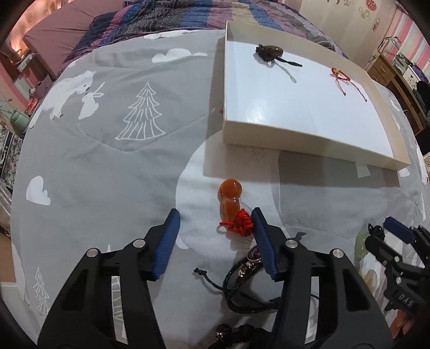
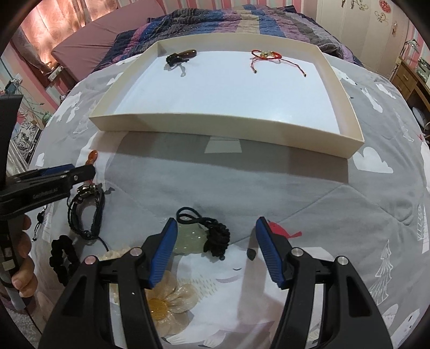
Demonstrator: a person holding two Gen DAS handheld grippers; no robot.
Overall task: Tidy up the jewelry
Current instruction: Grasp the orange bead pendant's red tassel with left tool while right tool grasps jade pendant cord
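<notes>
A shallow white box (image 1: pixel 271 131) (image 2: pixel 215 126) lies on the grey bedspread. In it lie a dark brown pendant (image 1: pixel 268 51) (image 2: pixel 181 56) and a red cord bracelet (image 1: pixel 340 75) (image 2: pixel 266 55). My left gripper (image 1: pixel 215 217) is open, low over the bedspread, around an orange gourd pendant (image 1: pixel 229 196) (image 2: pixel 91 157) with a red knot (image 1: pixel 240 222). My right gripper (image 2: pixel 216 225) is open around a pale green jade pendant (image 2: pixel 189 237) with a black knotted cord (image 2: pixel 215 237). A black braided bracelet (image 1: pixel 242 279) (image 2: pixel 86 212) lies between them.
A cream flower clip (image 2: pixel 166 298) and a black scrunchie (image 2: pixel 63 257) lie at the near left of the right wrist view. A striped quilt (image 1: pixel 172 18) is piled behind the box. Wooden furniture (image 1: pixel 397 88) stands at the right.
</notes>
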